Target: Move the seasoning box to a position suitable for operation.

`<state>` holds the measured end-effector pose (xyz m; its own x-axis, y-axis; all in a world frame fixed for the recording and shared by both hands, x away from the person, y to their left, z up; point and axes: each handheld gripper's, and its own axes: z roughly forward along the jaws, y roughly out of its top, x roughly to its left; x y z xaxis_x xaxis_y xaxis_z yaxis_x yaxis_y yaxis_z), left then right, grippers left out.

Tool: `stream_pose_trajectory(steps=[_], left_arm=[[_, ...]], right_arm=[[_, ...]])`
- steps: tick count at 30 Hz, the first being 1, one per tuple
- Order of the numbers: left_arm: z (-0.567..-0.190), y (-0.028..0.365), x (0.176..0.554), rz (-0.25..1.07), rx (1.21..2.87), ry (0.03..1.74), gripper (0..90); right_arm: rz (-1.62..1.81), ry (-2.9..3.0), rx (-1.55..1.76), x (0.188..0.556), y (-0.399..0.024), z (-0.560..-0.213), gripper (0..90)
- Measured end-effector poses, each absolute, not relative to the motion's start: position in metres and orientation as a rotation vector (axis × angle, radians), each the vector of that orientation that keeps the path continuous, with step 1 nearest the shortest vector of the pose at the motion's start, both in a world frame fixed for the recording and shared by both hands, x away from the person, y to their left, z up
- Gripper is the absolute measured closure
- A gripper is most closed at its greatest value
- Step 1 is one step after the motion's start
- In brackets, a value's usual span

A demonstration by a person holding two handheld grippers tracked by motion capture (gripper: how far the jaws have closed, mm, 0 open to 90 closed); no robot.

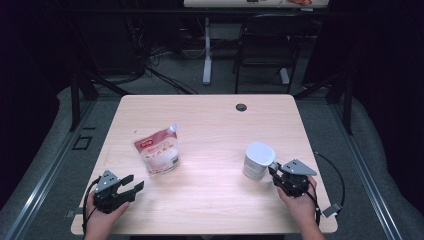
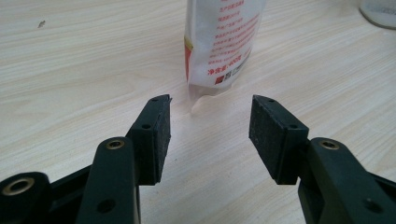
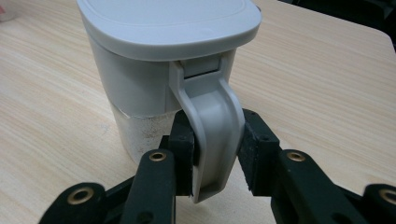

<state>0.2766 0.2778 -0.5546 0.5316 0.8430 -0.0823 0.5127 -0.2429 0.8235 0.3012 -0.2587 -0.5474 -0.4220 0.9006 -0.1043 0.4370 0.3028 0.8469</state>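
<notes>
In the high view we see a pale wooden table (image 1: pixel 210 120) with a white and red pouch (image 1: pixel 158 150) lying left of centre and a white lidded container (image 1: pixel 258 160) standing right of centre. Our left gripper (image 1: pixel 131 185) rests near the table's near left corner, its jaws spread apart with nothing between them, pointing toward the pouch but apart from it. Our right gripper (image 1: pixel 273 169) reaches up to the container's near right side, touching it.

In the left gripper view we look along the left gripper (image 2: pixel 210 126) and find its jaws standing wide, with bare wood between the pads. The pouch (image 2: pixel 222 42) lies just ahead of them, its near corner a little beyond the tips, not touched. A glassy edge of the container (image 2: pixel 379 10) peeks in at the top right.

In the right gripper view we see the right gripper (image 3: pixel 217 144) closed on the container's grey handle (image 3: pixel 215 126), both pads pressing its sides. The container (image 3: pixel 140 88) stands upright on the table (image 3: pixel 327 84), its lid (image 3: pixel 168 23) shut.
</notes>
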Motion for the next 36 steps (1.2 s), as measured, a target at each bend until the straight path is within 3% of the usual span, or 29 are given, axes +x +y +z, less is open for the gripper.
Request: stream_pose_trajectory(steps=[36], left_arm=[[-0.554, 0.275, 0.277, 0.485, 1.922, 1.090, 48.7]], right_arm=[[1.166, 2.283, 0.857, 0.280, -0.228, -0.544, 68.6]])
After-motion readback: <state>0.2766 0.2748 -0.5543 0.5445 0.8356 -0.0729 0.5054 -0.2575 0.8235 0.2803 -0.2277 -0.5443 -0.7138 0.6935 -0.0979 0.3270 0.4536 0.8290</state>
